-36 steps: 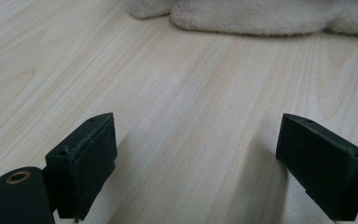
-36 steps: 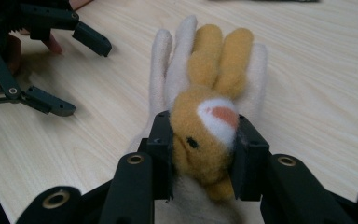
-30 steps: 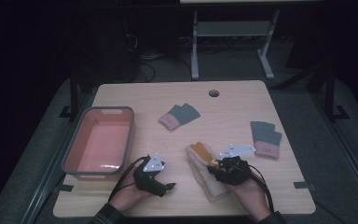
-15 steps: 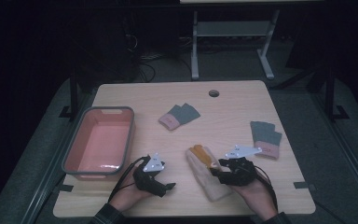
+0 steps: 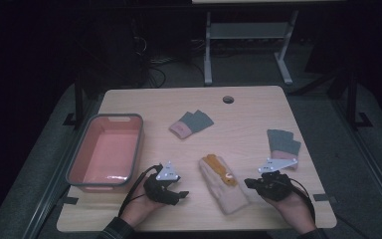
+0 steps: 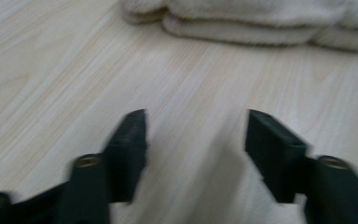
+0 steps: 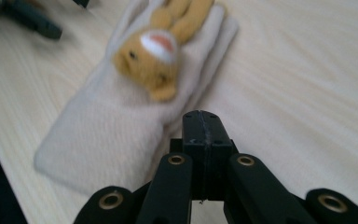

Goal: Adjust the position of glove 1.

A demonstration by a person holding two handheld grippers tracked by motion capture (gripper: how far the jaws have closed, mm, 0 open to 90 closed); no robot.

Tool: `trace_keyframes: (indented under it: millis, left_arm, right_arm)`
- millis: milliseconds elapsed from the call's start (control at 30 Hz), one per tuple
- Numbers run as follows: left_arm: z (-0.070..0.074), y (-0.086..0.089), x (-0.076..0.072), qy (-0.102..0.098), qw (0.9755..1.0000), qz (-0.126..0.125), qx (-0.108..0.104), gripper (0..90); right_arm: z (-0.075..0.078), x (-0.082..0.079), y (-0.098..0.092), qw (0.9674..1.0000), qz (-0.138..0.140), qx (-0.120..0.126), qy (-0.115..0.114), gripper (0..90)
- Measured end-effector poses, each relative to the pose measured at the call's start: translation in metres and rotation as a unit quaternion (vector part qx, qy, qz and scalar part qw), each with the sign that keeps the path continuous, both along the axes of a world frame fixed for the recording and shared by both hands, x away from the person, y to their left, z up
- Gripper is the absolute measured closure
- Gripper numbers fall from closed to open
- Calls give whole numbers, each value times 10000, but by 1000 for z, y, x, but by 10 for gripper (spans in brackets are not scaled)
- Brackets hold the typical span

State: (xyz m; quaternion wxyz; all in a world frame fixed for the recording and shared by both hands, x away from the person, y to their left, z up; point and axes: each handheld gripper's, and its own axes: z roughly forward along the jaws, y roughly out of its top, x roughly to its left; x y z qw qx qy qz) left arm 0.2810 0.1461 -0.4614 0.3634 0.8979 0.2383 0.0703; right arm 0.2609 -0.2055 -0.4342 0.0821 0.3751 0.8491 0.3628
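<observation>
Table took up the middle of the high view, light wood, with a round hole near its top edge. Pink bin with a grey rim sat at the left of the table, long side running up-frame. Cream sock pair (orange animal patch on top) lay flat lower centre, between your two hands, tilted with the patch end up-left. In the right gripper view the sock pair ran from lower left to top centre, animal face up. In the left gripper view its cream edge lay along the top of the frame.

Grey-and-pink socks lay up-centre; a second grey pair sat right, just above your right hand.

Your left gripper was lower centre-left, jaws pointing right toward the cream pair, apart from it. Its jaws had just been closing, yet stood apart over bare wood, nothing between them.

Your right gripper was lower right, just beside the cream pair's right edge. Its jaws had just closed, pads pressed together, holding nothing (sock lay just left of the tips).
</observation>
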Motion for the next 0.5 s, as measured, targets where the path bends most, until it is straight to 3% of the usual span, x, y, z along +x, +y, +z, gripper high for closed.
trace_keyframes:
  millis: [133, 200, 500]
  left_arm:
    - [9, -12, -1, 181, 9993, -107, -303, 743]
    - [11, -22, 0, 174, 9992, -224, -296, 871]
    - [7, -57, 8, 217, 9990, -378, -45, 894]
  right_arm:
    - [-9, 2, -4, 9995, 203, -47, 222, 900]
    - [-12, 5, -3, 9991, 321, -74, 282, 900]
    - [-16, 7, 10, 9974, 626, -169, 317, 900]
